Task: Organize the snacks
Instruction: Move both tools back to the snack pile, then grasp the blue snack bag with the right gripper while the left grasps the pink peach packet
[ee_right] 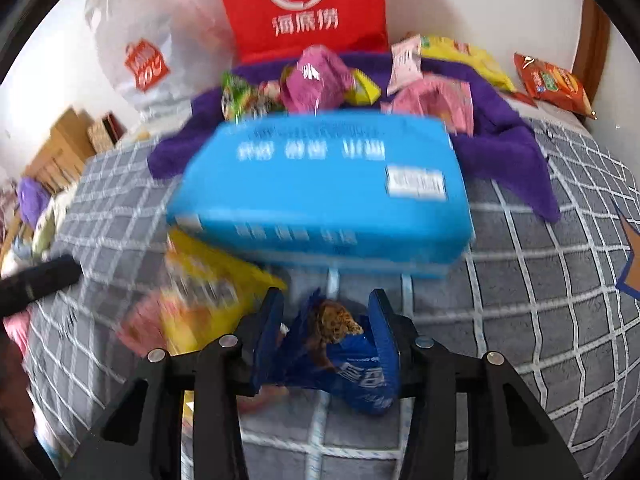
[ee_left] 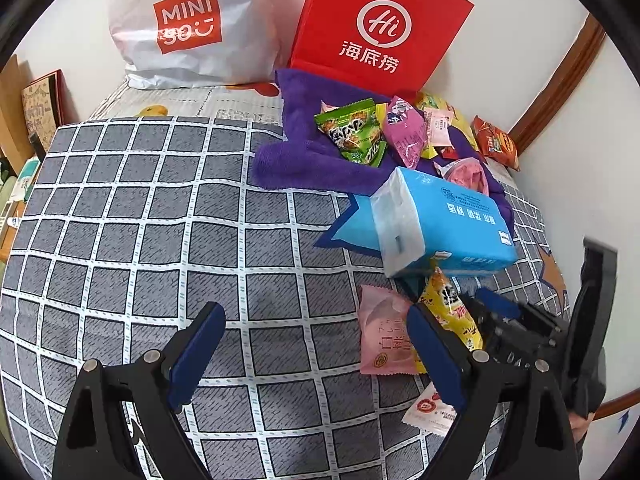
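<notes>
Surface: bedding (ee_left: 160, 240) with a grey check pattern and white grid lines. Rear boundary: plain white wall (ee_left: 80, 32). Right side: brown wooden trim (ee_left: 560, 80) running diagonally against the wall. Far left: cardboard boxes (ee_right: 60, 148) stacked. Illumination: even, diffuse.

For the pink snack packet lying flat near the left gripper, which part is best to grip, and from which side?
Probably the near bottom edge of the pink snack packet: it lies flat on the checked bedsheet with that sealed edge free. Its right side is overlapped by the yellow packet, so the open left gripper should come from the front-left.
</notes>
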`<state>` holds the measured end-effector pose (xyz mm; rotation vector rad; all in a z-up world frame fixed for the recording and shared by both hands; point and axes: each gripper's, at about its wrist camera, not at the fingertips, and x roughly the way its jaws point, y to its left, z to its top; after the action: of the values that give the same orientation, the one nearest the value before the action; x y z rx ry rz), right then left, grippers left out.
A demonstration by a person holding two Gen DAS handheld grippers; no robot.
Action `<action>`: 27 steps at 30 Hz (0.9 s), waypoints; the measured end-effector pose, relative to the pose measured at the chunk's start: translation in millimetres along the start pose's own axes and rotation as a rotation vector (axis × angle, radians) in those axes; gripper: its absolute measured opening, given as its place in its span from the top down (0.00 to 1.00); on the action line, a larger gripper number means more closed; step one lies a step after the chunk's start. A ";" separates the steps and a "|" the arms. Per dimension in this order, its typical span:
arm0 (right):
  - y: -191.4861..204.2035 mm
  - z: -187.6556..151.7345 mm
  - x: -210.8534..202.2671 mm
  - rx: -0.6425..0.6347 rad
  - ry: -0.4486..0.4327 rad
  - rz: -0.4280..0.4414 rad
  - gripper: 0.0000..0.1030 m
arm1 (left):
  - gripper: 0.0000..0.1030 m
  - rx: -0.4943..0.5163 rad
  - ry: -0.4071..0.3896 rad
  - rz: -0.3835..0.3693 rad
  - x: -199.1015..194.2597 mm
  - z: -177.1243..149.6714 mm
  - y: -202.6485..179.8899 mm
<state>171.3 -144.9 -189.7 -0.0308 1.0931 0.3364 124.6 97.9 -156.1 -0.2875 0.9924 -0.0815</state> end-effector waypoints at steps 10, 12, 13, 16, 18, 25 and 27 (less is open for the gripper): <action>-17.4 -20.5 -24.0 0.021 -0.008 0.048 0.45 | 0.11 0.001 0.019 -0.033 10.1 -1.5 -6.1; -14.9 -26.2 -25.6 -0.003 -0.016 0.051 0.40 | 0.11 0.004 0.022 -0.036 10.7 -3.5 -6.1; -13.2 -28.9 -24.9 -0.020 -0.014 0.048 0.37 | 0.11 0.003 0.024 -0.036 11.5 -4.3 -5.6; -9.3 -37.0 -21.0 -0.056 -0.011 -0.016 0.36 | 0.11 -0.009 0.032 -0.041 13.7 -5.6 -3.7; -9.1 -41.2 -22.7 -0.056 -0.015 -0.042 0.36 | 0.11 -0.015 0.034 -0.043 14.2 -7.5 -3.3; -16.1 -45.8 -36.2 -0.073 -0.041 -0.029 0.35 | 0.11 -0.015 0.045 -0.054 16.6 -11.7 -5.2; -15.8 -46.4 -31.1 -0.100 -0.033 -0.023 0.35 | 0.11 -0.015 0.043 -0.058 15.2 -11.9 -6.6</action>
<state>122.8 -176.5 -186.3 -0.1263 1.0418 0.3691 123.4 86.1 -172.7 -0.3298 1.0279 -0.1338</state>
